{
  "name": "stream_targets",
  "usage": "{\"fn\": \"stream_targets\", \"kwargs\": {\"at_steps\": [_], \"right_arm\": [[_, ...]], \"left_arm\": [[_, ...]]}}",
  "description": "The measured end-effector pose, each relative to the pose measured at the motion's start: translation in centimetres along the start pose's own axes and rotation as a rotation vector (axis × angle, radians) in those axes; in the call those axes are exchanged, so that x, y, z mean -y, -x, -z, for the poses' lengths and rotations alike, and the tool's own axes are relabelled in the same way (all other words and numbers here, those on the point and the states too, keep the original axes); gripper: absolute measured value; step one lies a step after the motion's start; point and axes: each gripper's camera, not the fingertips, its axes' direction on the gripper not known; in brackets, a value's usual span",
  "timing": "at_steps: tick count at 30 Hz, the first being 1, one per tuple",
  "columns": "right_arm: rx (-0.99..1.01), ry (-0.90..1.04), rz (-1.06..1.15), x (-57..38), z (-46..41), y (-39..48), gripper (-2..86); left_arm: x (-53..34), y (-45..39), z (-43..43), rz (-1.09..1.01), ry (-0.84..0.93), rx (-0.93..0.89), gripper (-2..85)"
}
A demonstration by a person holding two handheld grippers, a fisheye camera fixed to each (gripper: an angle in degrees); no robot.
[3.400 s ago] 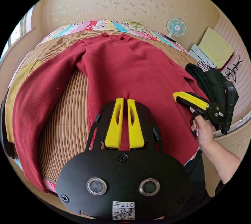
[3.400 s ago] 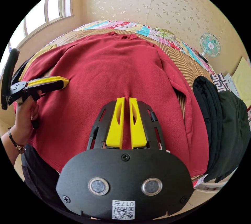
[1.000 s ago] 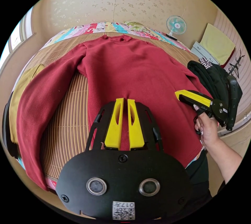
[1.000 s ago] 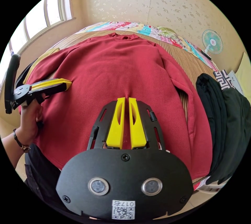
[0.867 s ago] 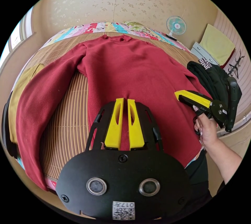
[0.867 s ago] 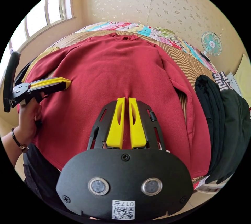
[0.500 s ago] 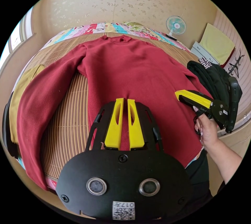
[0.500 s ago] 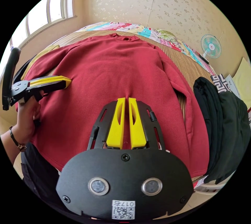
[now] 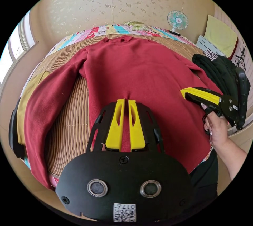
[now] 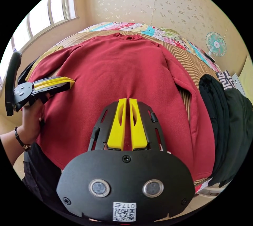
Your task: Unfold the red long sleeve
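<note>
We hold both tools over a red long sleeve point(image 9: 142, 70) that lies spread flat, front up, on a bamboo mat point(image 9: 68, 120) covering the bed, collar at 12 o'clock and hem toward us at 6. The left tool point(image 9: 126, 100) hovers above the lower body of the garment, its yellow jaws nearly together with only a slit between them and nothing gripped. The right tool point(image 10: 127, 99) hangs the same way over the cloth, jaws almost closed and empty; it also appears at 3 o'clock in the left gripper view, gripped by a hand point(image 9: 217, 131). One sleeve trails off the mat's edge at 8 o'clock. We judge the unfolding essentially finished, the tools lifted clear so the fabric stays smooth. A pile of dark clothes point(image 10: 232, 131) waits at 3 o'clock, likely next in line.
</note>
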Motion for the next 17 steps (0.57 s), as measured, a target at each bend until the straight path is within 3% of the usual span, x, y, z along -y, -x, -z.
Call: {"fn": "stream_targets", "kwargs": {"at_steps": [10,17], "right_arm": [[0.049,0.042,-0.034,0.9,3.9,-4.6,2.2],[0.134,0.029,-0.114,-4.6,10.5,-7.9,2.0]], "left_arm": [[0.4,-1.5,0.5,-0.031,0.014,0.072,1.0],[-5.4,0.1,4.4,0.063,0.008,-0.022,0.3]]}}
